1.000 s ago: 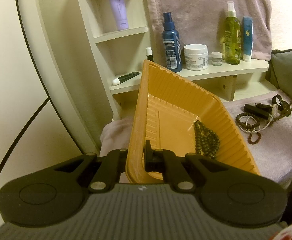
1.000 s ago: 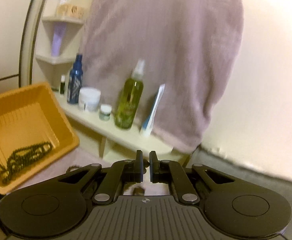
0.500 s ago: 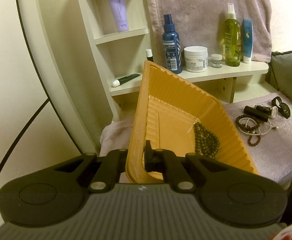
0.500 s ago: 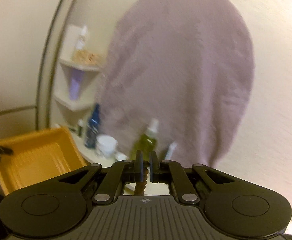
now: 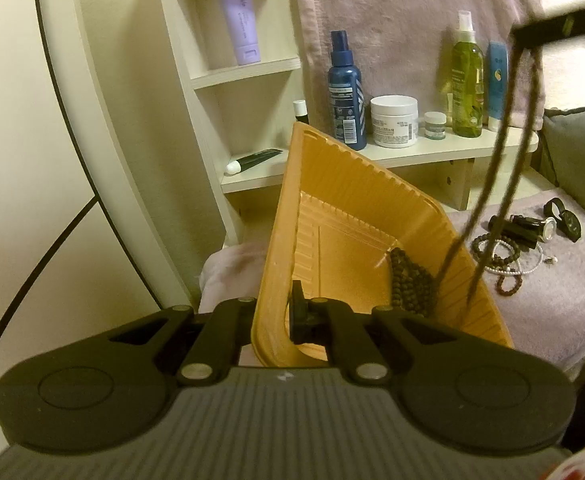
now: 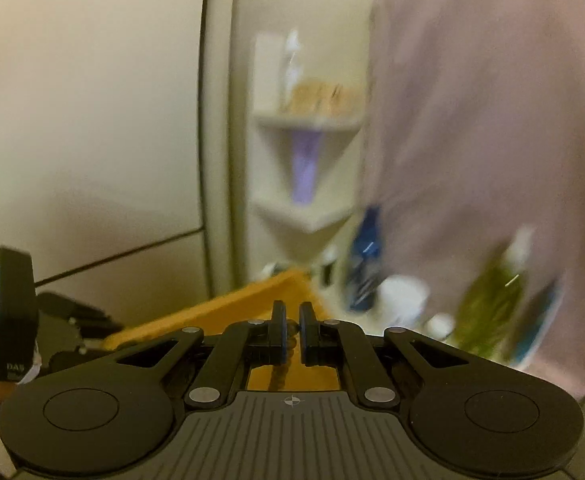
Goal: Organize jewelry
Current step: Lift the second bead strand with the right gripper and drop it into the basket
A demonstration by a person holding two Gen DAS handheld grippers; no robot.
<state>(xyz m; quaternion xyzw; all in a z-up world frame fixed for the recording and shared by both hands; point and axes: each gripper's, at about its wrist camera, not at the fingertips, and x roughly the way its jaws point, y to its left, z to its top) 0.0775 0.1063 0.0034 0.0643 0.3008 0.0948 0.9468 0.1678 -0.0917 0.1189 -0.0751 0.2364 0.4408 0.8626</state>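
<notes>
The left tool (image 5: 290,312) is clenched on the near rim of an orange tray (image 5: 356,216), one finger outside the wall and one inside, and holds the tray tilted, its far corner raised toward the shelf (image 5: 452,152). A dark bead necklace (image 5: 408,288) lies bunched in the low right part of the tray, against its ribbed wall. The right tool (image 6: 291,334) is clenched on a second strand of brown beads (image 6: 278,376), which shows between its fingers and hangs down below them over the orange of the tray. From the left wrist view this tool enters at the upper right as a dark bar, and the long bead strand (image 5: 492,168) drops from it in a loop, blurred, its lower end reaching down inside the tray just right of the bunched necklace. More jewelry lies on the mauve towel (image 5: 564,280) to the right of the tray: a heap of bead bracelets (image 5: 500,256), dark and white ones, and beside them a watch (image 5: 548,228) with a black strap. The shelf behind carries a blue spray bottle (image 5: 344,92), a white jar (image 5: 394,120), a small jar (image 5: 435,124), a green spray bottle (image 5: 467,80) and a blue tube (image 5: 497,80), with a pinkish towel (image 5: 392,12) hanging on the wall behind them. A lilac tube (image 5: 242,20) stands on a higher corner shelf. The right wrist view is blurred.
</notes>
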